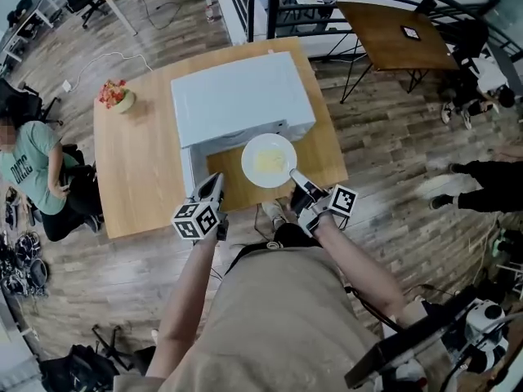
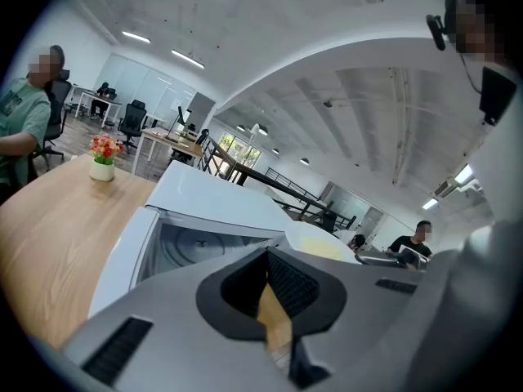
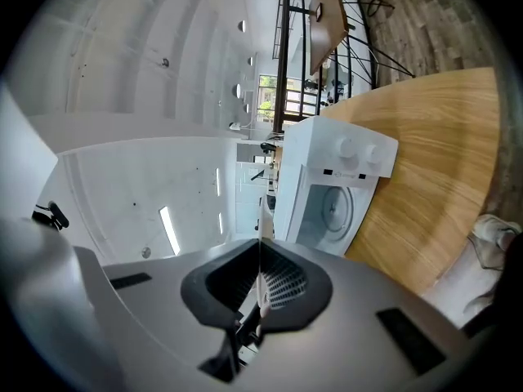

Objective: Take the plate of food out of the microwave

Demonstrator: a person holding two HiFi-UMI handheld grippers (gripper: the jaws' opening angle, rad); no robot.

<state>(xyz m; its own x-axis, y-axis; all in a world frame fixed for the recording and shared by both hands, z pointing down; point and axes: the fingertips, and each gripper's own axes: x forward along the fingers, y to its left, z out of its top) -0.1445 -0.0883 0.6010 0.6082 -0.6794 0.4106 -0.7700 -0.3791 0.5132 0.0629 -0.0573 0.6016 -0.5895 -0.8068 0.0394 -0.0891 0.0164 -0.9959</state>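
Door (image 1: 189, 172): standing swung open at the left side of the microwave (image 1: 241, 96), leaving the cavity bare with only its turntable showing.
Left gripper (image 1: 215, 182): hovering just in front of that open door, jaws pressed together on nothing, with only tabletop showing past them.
Plate (image 1: 269, 160): already sitting outside the cavity, in front of its mouth and over the front part of the table (image 1: 131, 170), pale yellow food in the middle. It is looking raised off the wood rather than resting on it.
Right gripper (image 1: 296, 175): clamping the plate's near right rim, the thin white edge running straight between the closed pads.
Key relation: the plate is lying ahead and left of the right gripper, which is touching it. The left gripper is sitting near its left side but apart. The plate is round, so there is no long axis to line up.
Coming move: probably carrying it clear and setting it down level.
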